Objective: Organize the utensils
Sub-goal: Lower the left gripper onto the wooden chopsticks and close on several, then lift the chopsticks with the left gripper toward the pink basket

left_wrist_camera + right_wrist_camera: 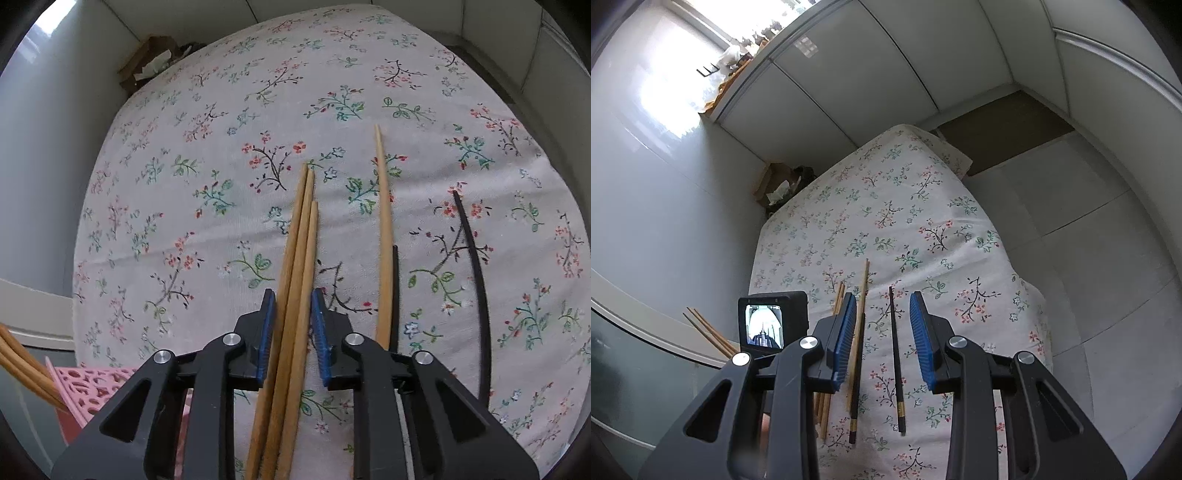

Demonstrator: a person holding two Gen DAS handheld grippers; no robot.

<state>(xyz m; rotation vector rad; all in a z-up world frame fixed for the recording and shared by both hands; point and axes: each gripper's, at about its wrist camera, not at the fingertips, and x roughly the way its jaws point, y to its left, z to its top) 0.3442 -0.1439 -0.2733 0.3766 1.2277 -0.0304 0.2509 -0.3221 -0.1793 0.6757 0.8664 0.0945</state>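
Note:
Three wooden chopsticks (295,280) lie bundled on the floral tablecloth (207,147). My left gripper (292,299) is low over them, its blue pads either side with small gaps, so it is open. A single wooden chopstick (384,236) and two black chopsticks (476,280) lie to the right. In the right wrist view, my right gripper (882,314) is open and empty, high above the table, with one black chopstick (897,362) seen between its jaws and the other black chopstick (857,369) beside the single wooden one (860,314).
A pink perforated holder (92,384) with several wooden chopsticks (22,365) in it stands at the table's near left edge. A brown box (775,181) sits off the far left corner. White cabinets (886,74) and floor surround the table.

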